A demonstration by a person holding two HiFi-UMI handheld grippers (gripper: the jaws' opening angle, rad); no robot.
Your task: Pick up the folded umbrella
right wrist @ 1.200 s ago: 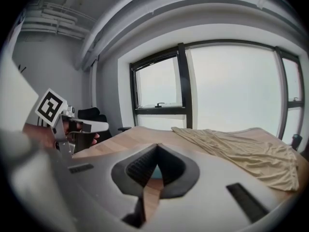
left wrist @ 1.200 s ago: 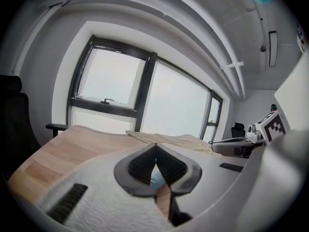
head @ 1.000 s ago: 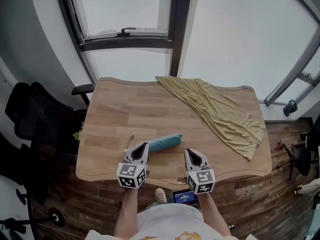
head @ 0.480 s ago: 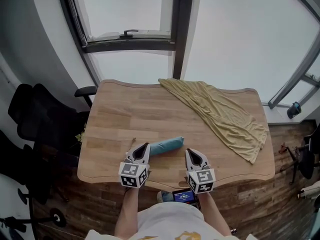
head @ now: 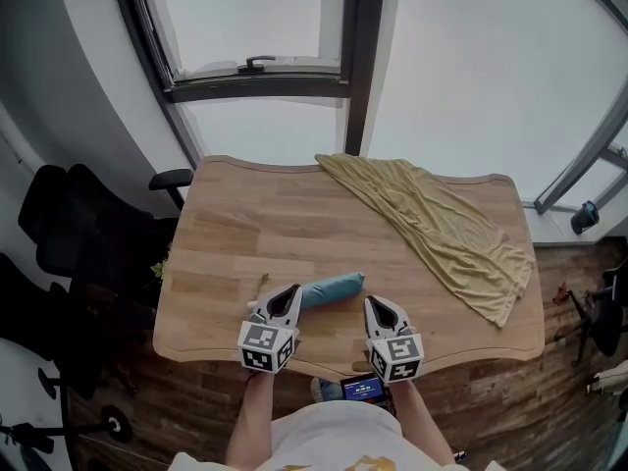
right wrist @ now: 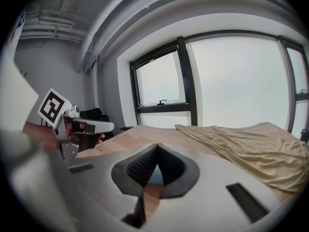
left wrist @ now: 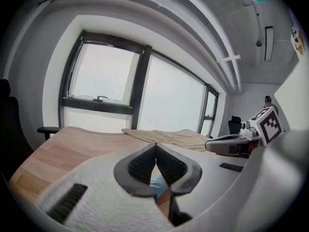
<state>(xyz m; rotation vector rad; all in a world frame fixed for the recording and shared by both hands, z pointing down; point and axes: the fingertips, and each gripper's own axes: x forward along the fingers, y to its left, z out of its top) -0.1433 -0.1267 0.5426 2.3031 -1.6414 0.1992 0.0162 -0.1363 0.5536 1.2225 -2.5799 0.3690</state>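
Folded umbrella (head: 332, 287) on worktop (head: 245, 224), long axis 8-to-2 o'clock. Left claw (head: 291, 293), closed and empty, just beside its 8 o'clock end, nearer; right claw (head: 376, 305), closed and empty, at its 5 o'clock.

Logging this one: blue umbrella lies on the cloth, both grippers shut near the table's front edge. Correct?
Not quite. The head view shows the umbrella on the bare table, apart from the cloth. The left gripper and right gripper are indeed shut near the front edge.
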